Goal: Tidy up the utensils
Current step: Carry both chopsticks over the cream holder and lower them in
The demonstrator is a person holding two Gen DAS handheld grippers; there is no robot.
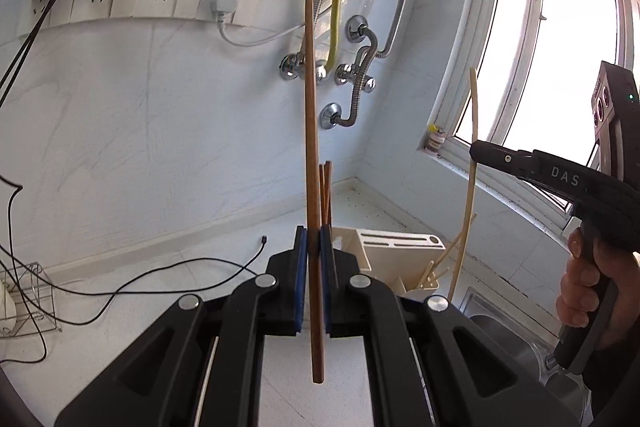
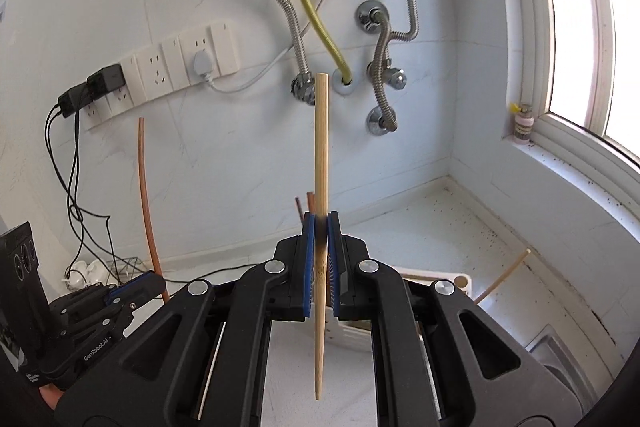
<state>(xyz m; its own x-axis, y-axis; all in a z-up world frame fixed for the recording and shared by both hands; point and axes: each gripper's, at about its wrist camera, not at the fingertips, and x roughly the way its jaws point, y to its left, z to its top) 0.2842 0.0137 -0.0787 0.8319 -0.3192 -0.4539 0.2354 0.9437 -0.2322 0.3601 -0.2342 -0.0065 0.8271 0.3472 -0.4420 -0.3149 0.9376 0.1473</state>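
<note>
In the left wrist view, the left gripper [image 1: 314,239] is clamped on a brown chopstick [image 1: 310,115], which stands upright between the blue pads [image 1: 301,267], its top reaching up in front of the wall pipes [image 1: 362,67] and its lower end hanging below the fingers. Just behind the fingers, two more brown chopsticks [image 1: 326,187] rise from a cream utensil holder [image 1: 396,247] on the white counter [image 1: 160,307], and pale chopsticks lean in its right compartment. To the right, a hand [image 1: 588,291] holds the right gripper [image 1: 476,151], whose fingers pinch a pale chopstick [image 1: 472,115] held upright above the holder's right side, beside the window [image 1: 540,27]. In the right wrist view, the right gripper [image 2: 321,239] grips that pale chopstick [image 2: 321,147] upright, thick end up, pointed tip below the pads, with the holder [image 2: 464,285] partly hidden behind the fingers. At lower left the left gripper [image 2: 158,285] holds the brown chopstick [image 2: 144,187] upright near the wall sockets [image 2: 180,67].
</note>
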